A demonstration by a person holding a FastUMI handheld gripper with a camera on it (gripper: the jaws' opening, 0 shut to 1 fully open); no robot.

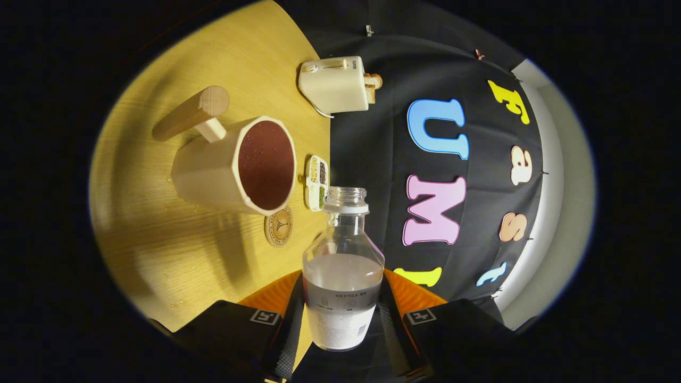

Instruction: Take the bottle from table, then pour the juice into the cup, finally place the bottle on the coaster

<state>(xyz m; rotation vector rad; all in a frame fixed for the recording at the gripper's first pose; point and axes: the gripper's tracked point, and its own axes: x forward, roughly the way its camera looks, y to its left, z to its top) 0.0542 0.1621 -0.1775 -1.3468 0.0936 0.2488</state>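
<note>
In the gripper view your gripper (343,324) has both fingers pressed on the lower body of the bottle (343,276), one on each side, so the bottle sits clamped between them with its uncapped neck pointing forward, away from you. The view is rolled on its side: the table (175,255) fills one half and the booth wall the other. The bottle is clear in its upper part, with a pale level line across its middle and a label below. Its mouth lies just beside the cup's (239,165) rim but not over it; the cup holds dark red juice and has a wooden handle on its far side. The coaster (278,226) lies flat on the table, touching or just under the cup's edge, between cup and bottle. A small dish (316,182) sits by the table's back edge, near the bottle's mouth. A toaster (335,85) stands farther along that edge, well apart from the cup. Bare table lies open on the cup's other side.
</note>
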